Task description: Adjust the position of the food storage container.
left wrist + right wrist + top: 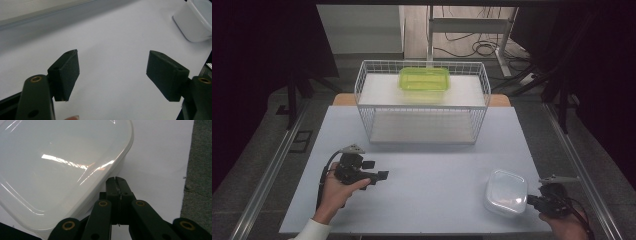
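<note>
A white lidded container (506, 192) sits on the pale counter (432, 175) near its front right corner, lid on. The right claw (532, 200) is at the container's right side, close to the counter's right edge; in the right gripper view its two black jaws are pressed flat together with nothing between them, their tips just beside the container's (60, 170) wall, and whether they touch it I cannot tell. The left claw (376, 169) is held by a hand (336, 192) near the front left part of the counter, well apart from the container, its jaws spread wide over bare counter with nothing between them. Toward the back edge, in the middle, stands a white wire rack (422, 102), and on its upper shelf lies a green lidded box (424, 80).
</note>
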Demonstrator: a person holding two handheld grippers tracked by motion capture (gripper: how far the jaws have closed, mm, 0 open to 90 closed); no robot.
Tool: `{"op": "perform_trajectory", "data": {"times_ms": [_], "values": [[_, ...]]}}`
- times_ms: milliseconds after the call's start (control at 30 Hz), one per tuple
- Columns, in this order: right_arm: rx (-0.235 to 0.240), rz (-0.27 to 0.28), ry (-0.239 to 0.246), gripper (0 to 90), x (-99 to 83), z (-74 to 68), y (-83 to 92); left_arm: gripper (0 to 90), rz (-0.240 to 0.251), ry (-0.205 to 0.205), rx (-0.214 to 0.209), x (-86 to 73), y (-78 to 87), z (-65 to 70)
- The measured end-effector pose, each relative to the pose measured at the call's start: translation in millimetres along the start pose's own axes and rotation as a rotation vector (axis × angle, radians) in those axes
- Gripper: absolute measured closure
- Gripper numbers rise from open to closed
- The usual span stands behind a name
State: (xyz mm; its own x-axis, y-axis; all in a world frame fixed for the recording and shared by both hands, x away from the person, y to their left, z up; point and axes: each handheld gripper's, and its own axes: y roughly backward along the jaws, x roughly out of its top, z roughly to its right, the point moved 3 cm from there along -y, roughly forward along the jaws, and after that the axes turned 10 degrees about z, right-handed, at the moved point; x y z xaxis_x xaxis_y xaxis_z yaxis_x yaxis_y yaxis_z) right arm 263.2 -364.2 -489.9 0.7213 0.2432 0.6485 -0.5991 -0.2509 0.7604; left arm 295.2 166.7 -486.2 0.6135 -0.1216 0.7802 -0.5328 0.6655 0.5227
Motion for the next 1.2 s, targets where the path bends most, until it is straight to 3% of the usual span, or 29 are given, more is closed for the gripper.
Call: {"op": "perform_trajectory", "data": {"times_ms": [400,700,1200], "values": [[0.036,-0.015,0.025,89.1,12.3,-26.2,-13.5,25.7,0.000,0.005,0.001,-0.7,0.2,-1.9],[0.063,-0.037,0.057,89.1,19.1,-60.0,-25.8,25.7,0.006,0.008,0.006,-0.5,3.3,-3.7],[0.087,-0.017,0.140,89.1,45.5,-93.8,-56.8,25.6,0.003,0.015,0.008,-1.3,2.9,-6.1]]}}
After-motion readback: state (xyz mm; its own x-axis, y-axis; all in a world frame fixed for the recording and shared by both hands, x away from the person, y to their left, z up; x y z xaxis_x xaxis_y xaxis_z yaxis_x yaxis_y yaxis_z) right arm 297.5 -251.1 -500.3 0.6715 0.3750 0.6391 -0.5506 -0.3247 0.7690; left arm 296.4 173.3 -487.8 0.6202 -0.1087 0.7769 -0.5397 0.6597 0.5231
